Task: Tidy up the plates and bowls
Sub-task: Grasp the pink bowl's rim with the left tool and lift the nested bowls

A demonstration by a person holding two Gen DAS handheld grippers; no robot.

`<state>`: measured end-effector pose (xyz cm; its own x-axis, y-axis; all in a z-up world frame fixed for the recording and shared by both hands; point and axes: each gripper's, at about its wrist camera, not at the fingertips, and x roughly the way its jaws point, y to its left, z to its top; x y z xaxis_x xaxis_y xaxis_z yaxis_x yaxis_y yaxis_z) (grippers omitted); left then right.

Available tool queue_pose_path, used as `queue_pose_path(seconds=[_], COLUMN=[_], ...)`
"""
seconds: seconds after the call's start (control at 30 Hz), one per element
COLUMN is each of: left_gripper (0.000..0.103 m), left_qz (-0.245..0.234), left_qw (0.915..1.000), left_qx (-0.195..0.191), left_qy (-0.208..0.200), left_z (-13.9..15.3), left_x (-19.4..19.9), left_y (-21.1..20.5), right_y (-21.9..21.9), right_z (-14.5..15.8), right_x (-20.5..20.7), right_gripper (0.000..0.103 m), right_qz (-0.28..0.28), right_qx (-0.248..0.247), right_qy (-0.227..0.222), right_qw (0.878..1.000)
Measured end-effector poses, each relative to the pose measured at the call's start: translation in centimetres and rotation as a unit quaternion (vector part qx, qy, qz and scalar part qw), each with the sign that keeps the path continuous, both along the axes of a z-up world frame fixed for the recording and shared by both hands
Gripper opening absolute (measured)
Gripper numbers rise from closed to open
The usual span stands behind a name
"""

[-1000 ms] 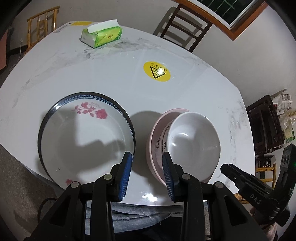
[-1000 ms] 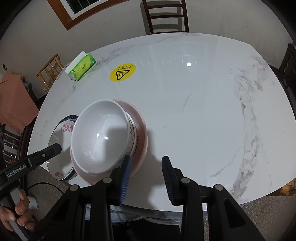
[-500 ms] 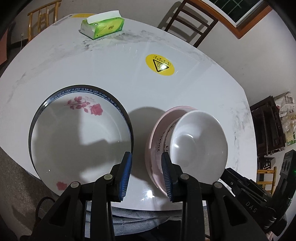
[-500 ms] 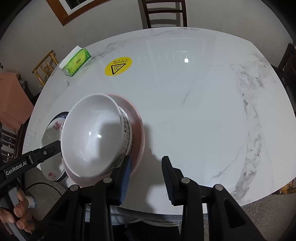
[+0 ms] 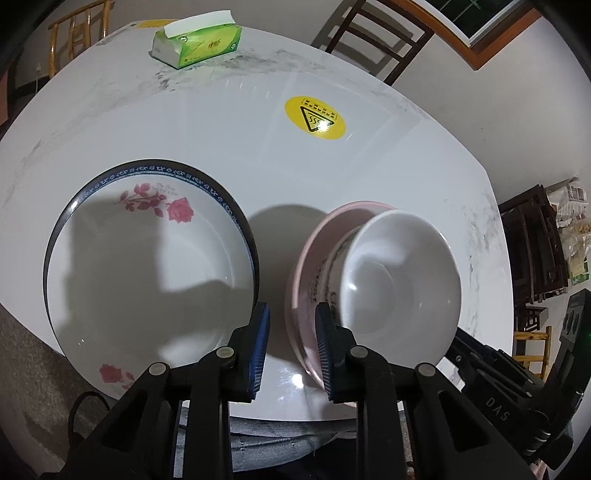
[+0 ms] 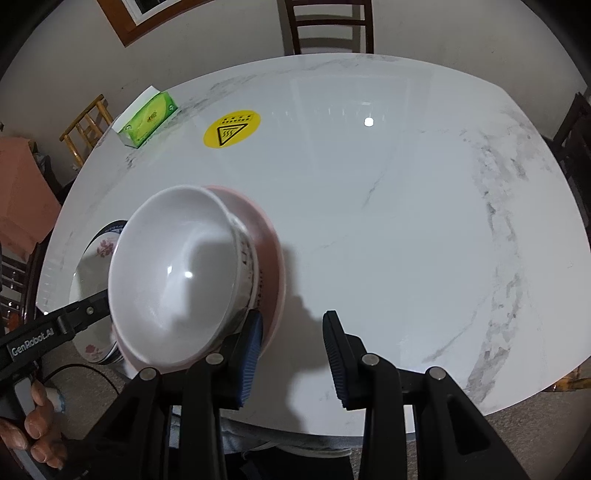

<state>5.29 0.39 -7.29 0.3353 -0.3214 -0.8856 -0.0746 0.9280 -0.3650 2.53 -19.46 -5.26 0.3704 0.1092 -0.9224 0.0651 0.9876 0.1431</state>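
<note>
A glossy white marble table [image 6: 388,206] with grey veining carries a round yellow warning sticker [image 5: 315,117] and a green tissue box [image 5: 197,40] near its far edge, with dark wooden chairs [image 6: 328,26] and a pale wall around it. At the near edge a rose-patterned plate [image 5: 147,266] with a blue rim lies flat; just beside it, apart from it, a white bowl [image 5: 400,284] sits nested in a pink bowl [image 5: 306,273]. The left gripper [image 5: 291,347] hangs with jaws parted over the gap between plate and pink bowl, gripping nothing. The right gripper [image 6: 291,347] is likewise spread and empty, its left finger close to the pink bowl's rim. Compared with a second ago, both cameras have drawn closer to the dishes; the dishes themselves have not moved.
</note>
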Motion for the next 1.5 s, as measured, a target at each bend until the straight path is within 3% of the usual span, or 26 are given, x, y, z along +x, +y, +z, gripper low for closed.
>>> queue_pose_path(seconds=[0.7, 1.23, 1.5], left_gripper=[0.010, 0.010, 0.014], left_qz=[-0.044, -0.054, -0.053], left_qw=[0.9989, 0.9967, 0.9958], left_qx=[0.012, 0.047, 0.058], left_qy=[0.014, -0.040, -0.045], left_z=[-1.6, -1.4, -1.3], left_x=[0.6, 0.8, 0.8], left_y=[-4.1, -5.9, -5.8], right_y=[-2.9, -3.9, -3.7], right_z=[-1.3, -1.4, -1.2], right_x=[-0.3, 0.0, 0.1], right_gripper=[0.034, 0.034, 0.034], right_qz=[-0.043, -0.053, -0.052], right_qx=[-0.021, -0.023, -0.031], right_qy=[0.011, -0.011, -0.015], right_qw=[0.999, 0.998, 0.998])
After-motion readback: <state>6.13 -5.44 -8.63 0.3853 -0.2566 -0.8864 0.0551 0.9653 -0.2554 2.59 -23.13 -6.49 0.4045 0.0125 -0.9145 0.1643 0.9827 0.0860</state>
